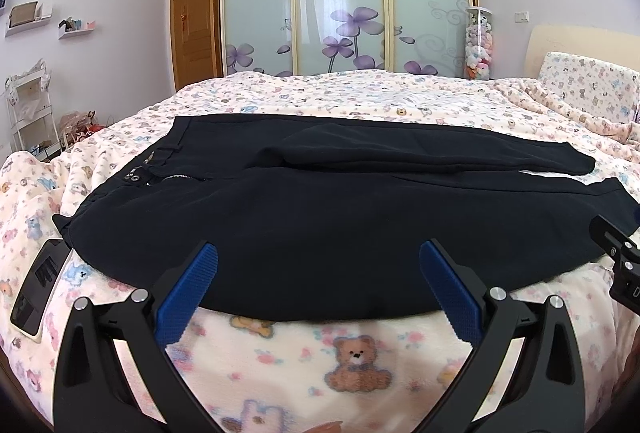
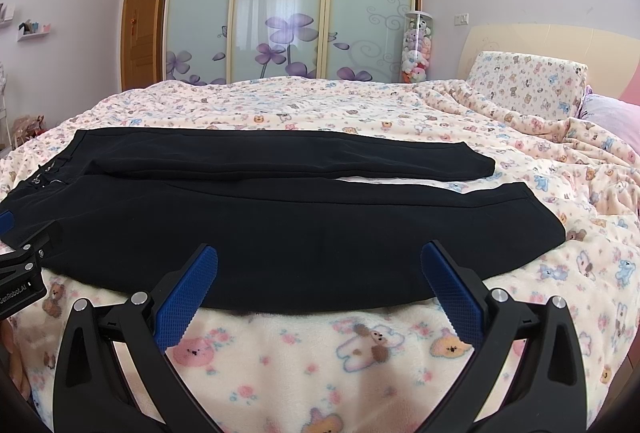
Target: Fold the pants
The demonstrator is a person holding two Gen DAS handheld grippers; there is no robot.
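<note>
I see the black pants (image 1: 320,209) lying flat across the bear-print blanket (image 1: 352,357), waistband to my left, both legs stretched right. My left gripper (image 1: 318,257) is spread wide over the near edge of the pants, holding nothing. My right gripper (image 2: 319,257) is likewise spread over the near leg. A phone (image 1: 38,285) lies beside the waistband.
</note>
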